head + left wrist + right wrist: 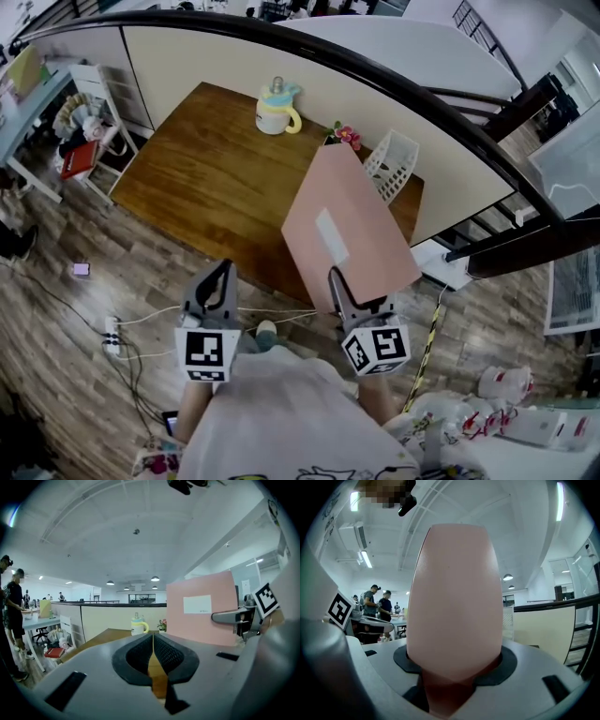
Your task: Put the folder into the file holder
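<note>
Wood table [216, 178] w/ yellow-handled cup [277, 111] & pink flowers [346, 136] at back edge; power strip [112, 336] on floor.

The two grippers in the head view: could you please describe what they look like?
Both the left gripper and the right gripper have grey, tapering bodies with black ribbed pads inside the jaws. Each carries a white cube printed with black square markers at its rear. The person wears a white top with a printed pattern.
</note>
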The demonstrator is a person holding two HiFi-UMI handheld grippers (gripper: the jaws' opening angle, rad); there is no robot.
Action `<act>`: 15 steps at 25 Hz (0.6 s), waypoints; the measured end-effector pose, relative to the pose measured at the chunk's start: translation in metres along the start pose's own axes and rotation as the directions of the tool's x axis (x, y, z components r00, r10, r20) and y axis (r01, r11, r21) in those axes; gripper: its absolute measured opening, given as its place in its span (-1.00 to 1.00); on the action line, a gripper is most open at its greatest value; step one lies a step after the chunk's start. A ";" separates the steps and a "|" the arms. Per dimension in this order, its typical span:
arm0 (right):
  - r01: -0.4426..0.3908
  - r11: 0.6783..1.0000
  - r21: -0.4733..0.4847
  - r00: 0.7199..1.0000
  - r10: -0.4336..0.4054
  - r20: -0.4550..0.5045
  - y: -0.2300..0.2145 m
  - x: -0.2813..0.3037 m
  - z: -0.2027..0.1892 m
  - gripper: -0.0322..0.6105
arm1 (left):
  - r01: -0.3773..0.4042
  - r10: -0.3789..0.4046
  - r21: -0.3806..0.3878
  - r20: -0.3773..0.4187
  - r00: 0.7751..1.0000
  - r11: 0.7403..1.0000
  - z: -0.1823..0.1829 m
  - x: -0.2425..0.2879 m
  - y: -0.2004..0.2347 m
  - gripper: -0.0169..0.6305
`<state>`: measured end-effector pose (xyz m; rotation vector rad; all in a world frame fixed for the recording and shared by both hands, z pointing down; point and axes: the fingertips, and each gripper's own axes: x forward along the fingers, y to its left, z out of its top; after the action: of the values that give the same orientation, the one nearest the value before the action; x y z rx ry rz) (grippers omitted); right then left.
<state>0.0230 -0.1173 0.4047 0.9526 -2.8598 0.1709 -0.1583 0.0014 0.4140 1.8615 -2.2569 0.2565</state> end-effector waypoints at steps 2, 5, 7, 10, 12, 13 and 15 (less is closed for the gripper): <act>0.016 1.000 0.014 1.000 -0.016 -0.001 -0.003 -0.001 -0.002 -0.09 | 0.018 -0.018 0.010 -0.004 1.000 1.000 0.001 0.004 -0.002 -0.92; 0.051 0.998 0.024 0.999 -0.051 -0.003 -0.007 -0.003 -0.001 -0.09 | 0.053 -0.053 0.026 -0.006 0.999 0.998 0.004 0.013 -0.004 -0.92; 0.076 0.997 0.029 0.997 -0.076 -0.002 -0.009 -0.003 0.000 -0.09 | 0.084 -0.084 0.027 -0.005 0.996 0.996 0.007 0.021 -0.005 -0.92; 0.119 0.992 0.034 0.993 -0.120 0.003 -0.012 -0.003 0.004 -0.09 | 0.139 -0.140 0.035 0.000 0.990 0.990 0.012 0.036 -0.007 -0.92; 0.149 0.988 0.035 0.989 -0.150 0.007 -0.013 -0.003 0.007 -0.09 | 0.177 -0.177 0.037 0.001 0.984 0.984 0.016 0.046 -0.008 -0.92; 0.166 0.986 0.035 0.986 -0.166 0.007 -0.013 -0.002 0.008 -0.09 | 0.196 -0.197 0.043 0.001 0.980 0.980 0.018 0.050 -0.009 -0.92; 0.196 0.980 0.037 0.981 -0.196 0.005 -0.014 -0.001 0.011 -0.09 | 0.235 -0.236 0.052 0.001 0.972 0.971 0.021 0.060 -0.011 -0.92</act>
<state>0.0307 -0.1293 0.3951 1.2364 -2.7567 0.2001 -0.1593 -0.0629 0.4097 2.1356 -2.0249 0.2713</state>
